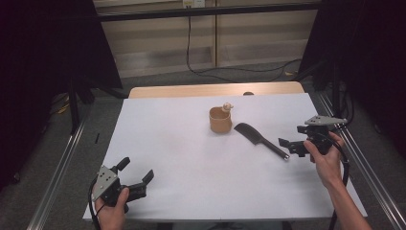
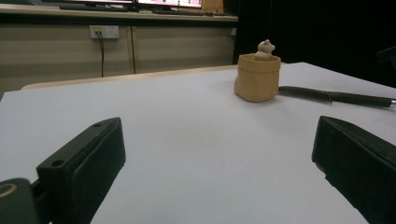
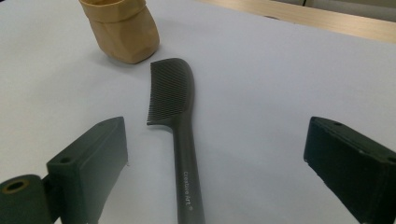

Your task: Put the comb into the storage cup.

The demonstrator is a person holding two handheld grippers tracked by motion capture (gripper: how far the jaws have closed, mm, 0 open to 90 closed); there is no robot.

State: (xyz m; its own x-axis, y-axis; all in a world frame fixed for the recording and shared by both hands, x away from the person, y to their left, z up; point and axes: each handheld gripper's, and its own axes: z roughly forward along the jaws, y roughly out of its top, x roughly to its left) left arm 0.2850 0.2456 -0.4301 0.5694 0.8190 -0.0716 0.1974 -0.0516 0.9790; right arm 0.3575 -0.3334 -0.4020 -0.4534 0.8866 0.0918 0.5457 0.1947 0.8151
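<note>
Black plastic comb (image 3: 173, 100) with a long handle lies flat on the white surface (image 1: 191, 158), just beside the small tan paper-like pot (image 1: 220, 120). A little pale toy figure (image 1: 227, 107) peeks over the pot's far rim. Your right hand-held gripper (image 1: 293, 146) is right at the handle end, jaws spread wide on either side of the handle, not touching it. So the comb is not picked up yet; I think that grab comes next, and where it goes after is all left to do. Your left hand-held gripper (image 1: 136, 179) waits near the front edge, jaws spread wide too, holding nothing.
</note>
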